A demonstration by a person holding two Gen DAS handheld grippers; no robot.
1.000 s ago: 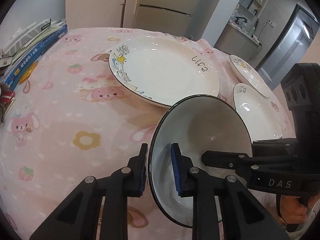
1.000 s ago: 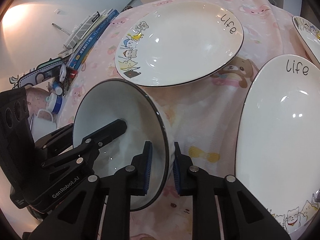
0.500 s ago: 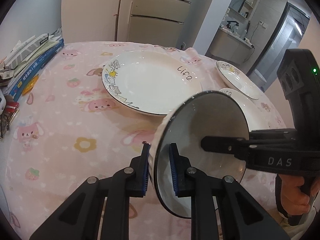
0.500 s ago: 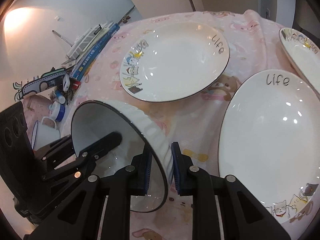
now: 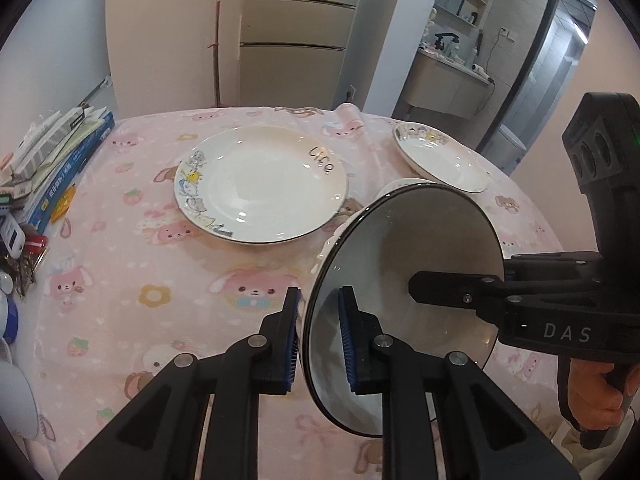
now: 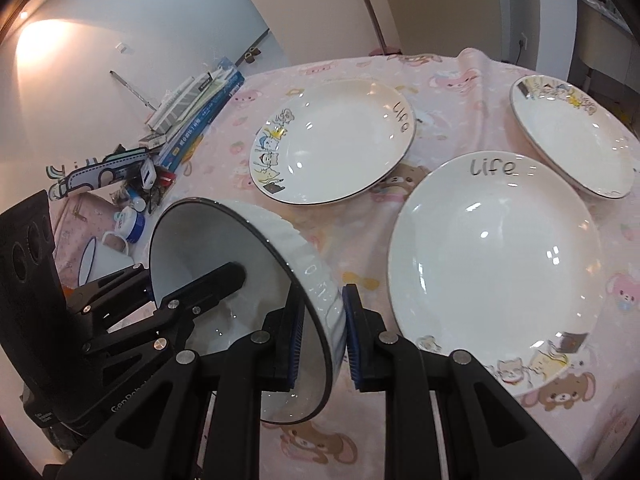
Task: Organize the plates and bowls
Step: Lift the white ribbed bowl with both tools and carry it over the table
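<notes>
Both the left gripper (image 5: pixel 318 338) and the right gripper (image 6: pixel 320 338) are pinching the bowl (image 6: pixel 256 300) by its rim, tipped up over the table. The nearest plate (image 6: pixel 494 264) is lying just right of it.

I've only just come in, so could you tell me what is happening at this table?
A person is holding one white bowl with both handheld grippers, tipped on its side above the pink tablecloth. The left gripper and the right gripper each have their jaws clamped over the bowl's rim. Three white plates lie apart on the cloth: a center plate, a near plate and a far plate. Nothing is stacked yet.
</notes>
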